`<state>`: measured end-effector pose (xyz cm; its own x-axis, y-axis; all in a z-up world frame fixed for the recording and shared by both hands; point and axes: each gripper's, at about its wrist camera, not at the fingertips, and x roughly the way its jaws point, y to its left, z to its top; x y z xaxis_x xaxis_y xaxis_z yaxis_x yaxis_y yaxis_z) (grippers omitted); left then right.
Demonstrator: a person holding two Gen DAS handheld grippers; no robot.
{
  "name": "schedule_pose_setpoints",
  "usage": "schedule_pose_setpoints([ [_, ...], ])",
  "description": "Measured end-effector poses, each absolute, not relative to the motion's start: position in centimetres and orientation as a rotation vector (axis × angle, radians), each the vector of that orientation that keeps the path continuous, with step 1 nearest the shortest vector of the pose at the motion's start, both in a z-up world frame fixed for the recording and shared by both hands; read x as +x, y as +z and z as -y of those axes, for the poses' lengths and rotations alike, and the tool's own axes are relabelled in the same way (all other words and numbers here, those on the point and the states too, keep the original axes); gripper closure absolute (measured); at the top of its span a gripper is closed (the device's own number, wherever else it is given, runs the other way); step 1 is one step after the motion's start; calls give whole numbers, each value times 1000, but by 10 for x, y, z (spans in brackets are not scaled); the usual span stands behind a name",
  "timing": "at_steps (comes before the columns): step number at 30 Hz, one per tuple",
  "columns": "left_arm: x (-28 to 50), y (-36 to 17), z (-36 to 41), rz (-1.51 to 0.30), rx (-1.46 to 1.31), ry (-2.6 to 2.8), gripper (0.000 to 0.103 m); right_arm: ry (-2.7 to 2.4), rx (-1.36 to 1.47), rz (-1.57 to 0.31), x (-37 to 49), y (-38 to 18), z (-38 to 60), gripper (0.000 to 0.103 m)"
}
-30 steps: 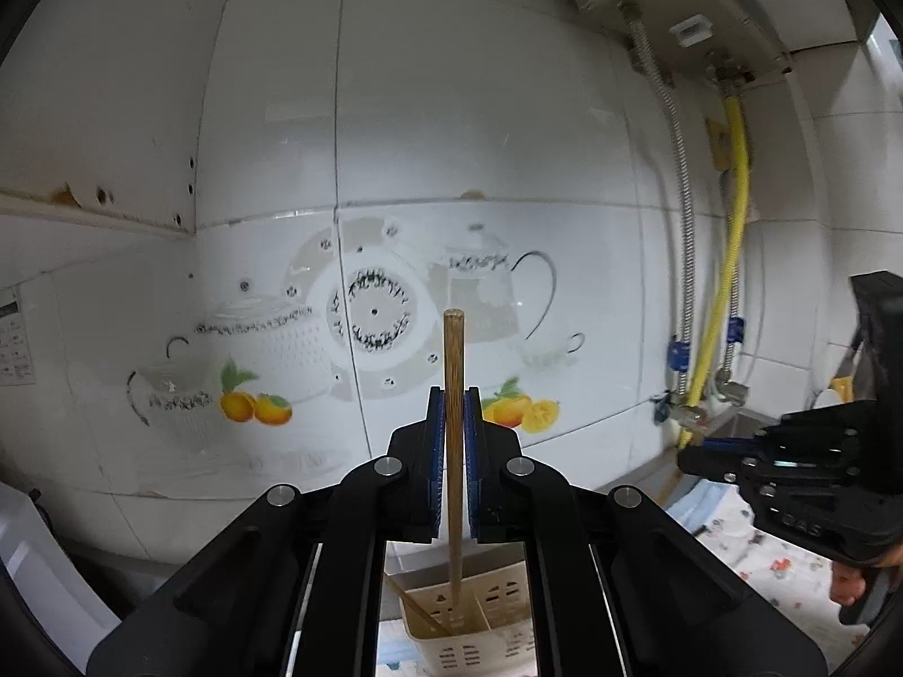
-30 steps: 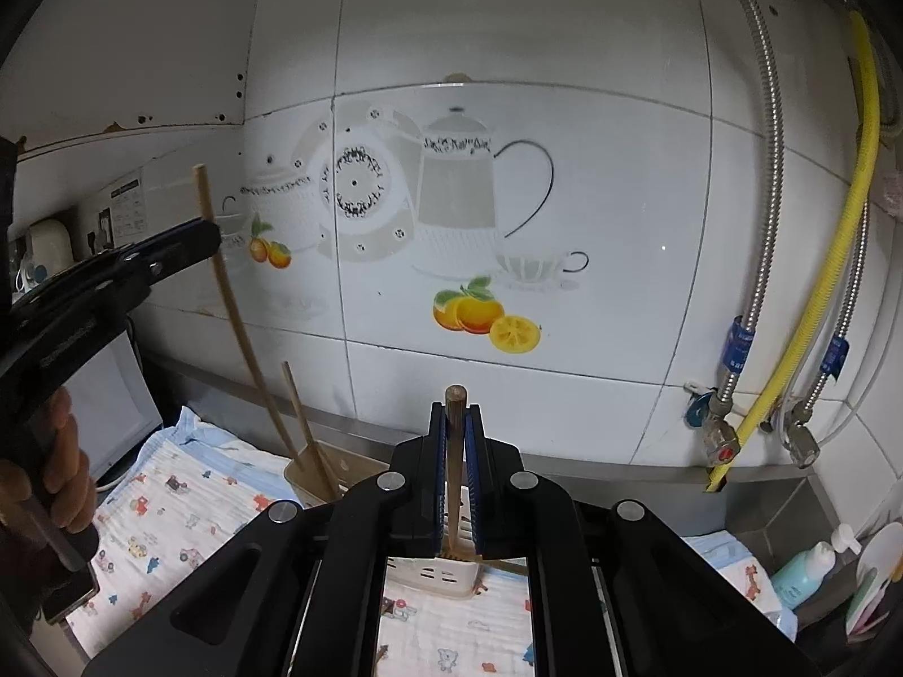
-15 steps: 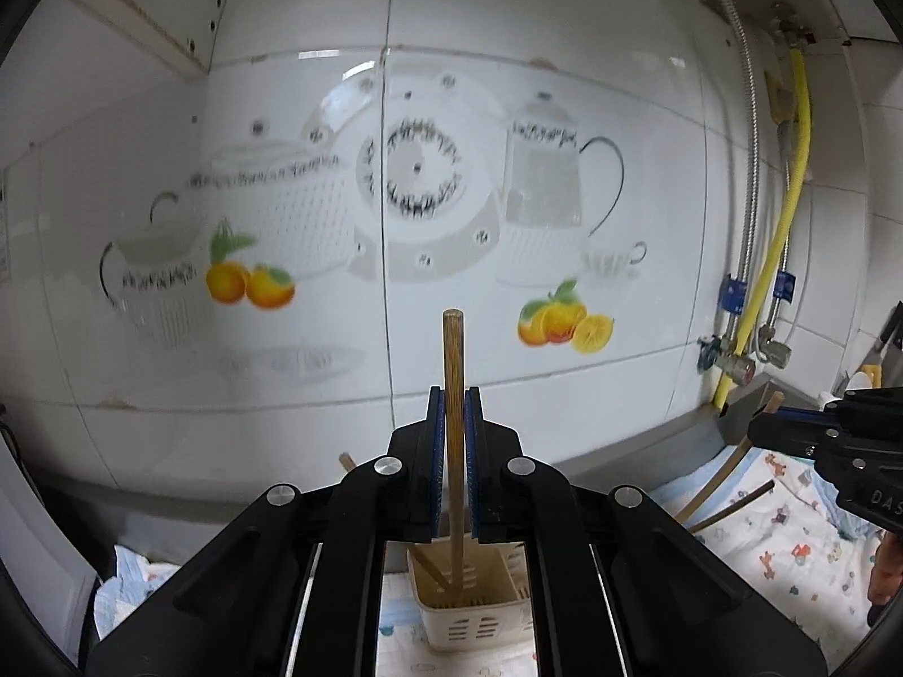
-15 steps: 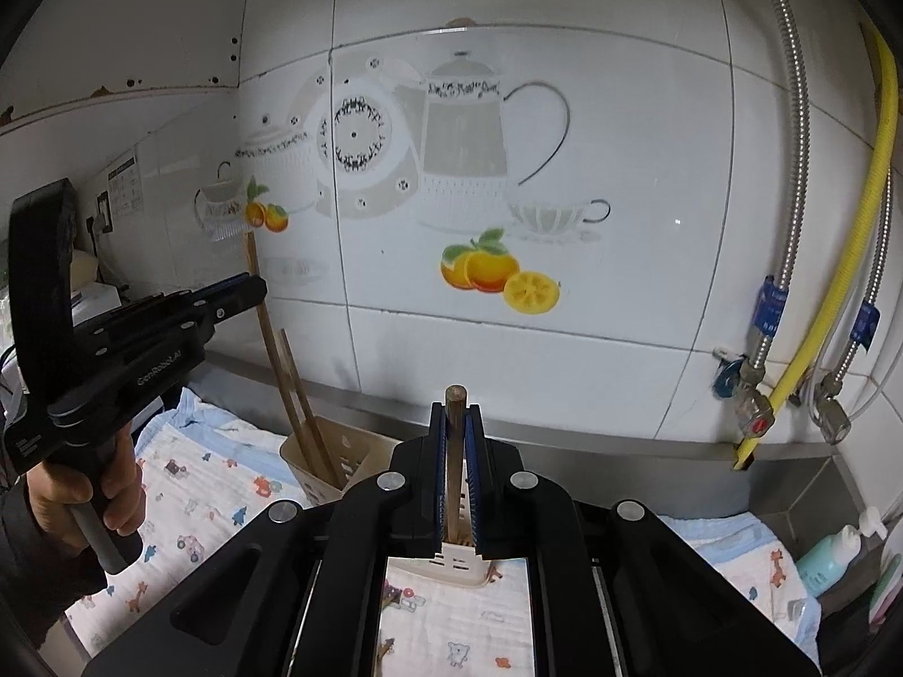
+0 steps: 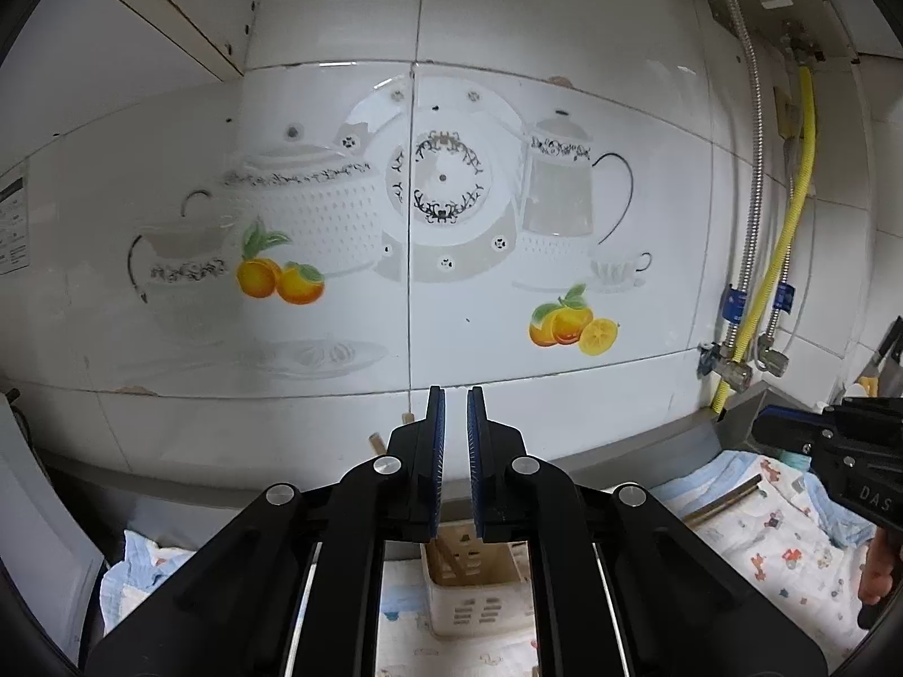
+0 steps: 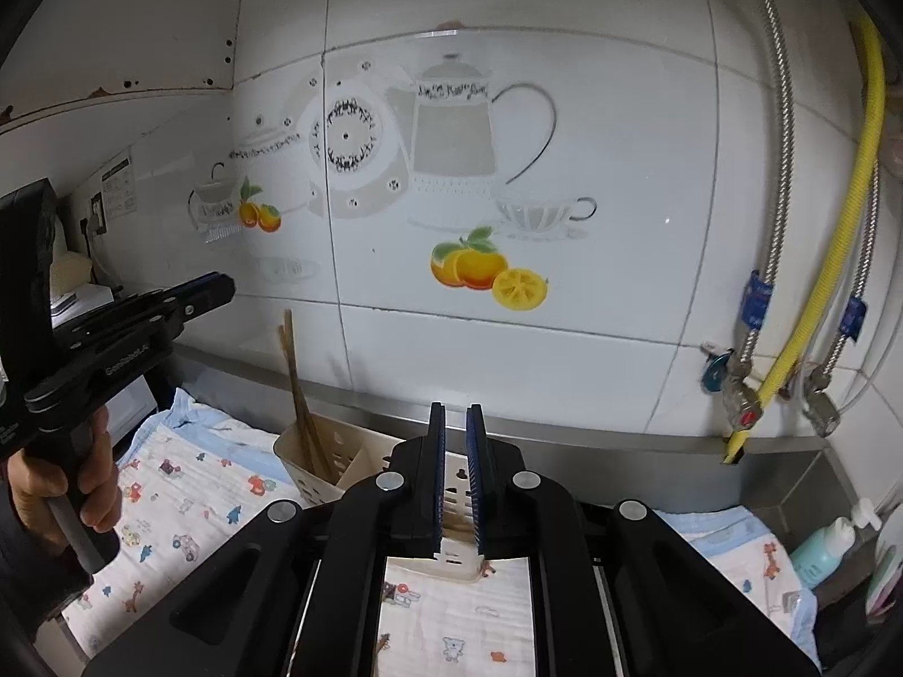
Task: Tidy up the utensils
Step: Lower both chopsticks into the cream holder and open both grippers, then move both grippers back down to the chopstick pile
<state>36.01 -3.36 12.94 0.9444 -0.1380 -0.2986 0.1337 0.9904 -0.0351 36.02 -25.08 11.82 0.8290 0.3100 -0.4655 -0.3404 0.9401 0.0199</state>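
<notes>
So both claws are basically empty: the left claw (image 5: 455,462) sits slightly parted, the right claw (image 6: 455,477) is just opening, nothing between either. Chopsticks (image 6: 302,395) stand in the utensil caddy (image 6: 316,460) right below both. Another chopstick (image 5: 722,499) lies on the worktop cloth (image 5: 790,553); bumping the light caddy could tip it.

Upright chopsticks (image 6: 299,395) crowding holder (image 6: 344,457) mouth
</notes>
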Motion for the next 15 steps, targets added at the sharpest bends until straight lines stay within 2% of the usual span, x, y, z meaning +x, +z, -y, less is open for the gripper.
schedule_pose_setpoints([
  [8,310,119,19,-353,-37,-146,93,345,-59,-459,309,120,263,82],
  [9,303,116,17,-360,-38,-146,88,345,-54,-459,303,117,264,79],
  [12,280,102,13,-387,-47,-148,73,347,-40,-470,280,104,267,77],
  [14,266,90,12,-409,-43,-158,72,352,-31,-490,264,91,269,75],
  [15,259,82,11,-424,-42,-161,72,350,-31,-495,258,86,269,70],
])
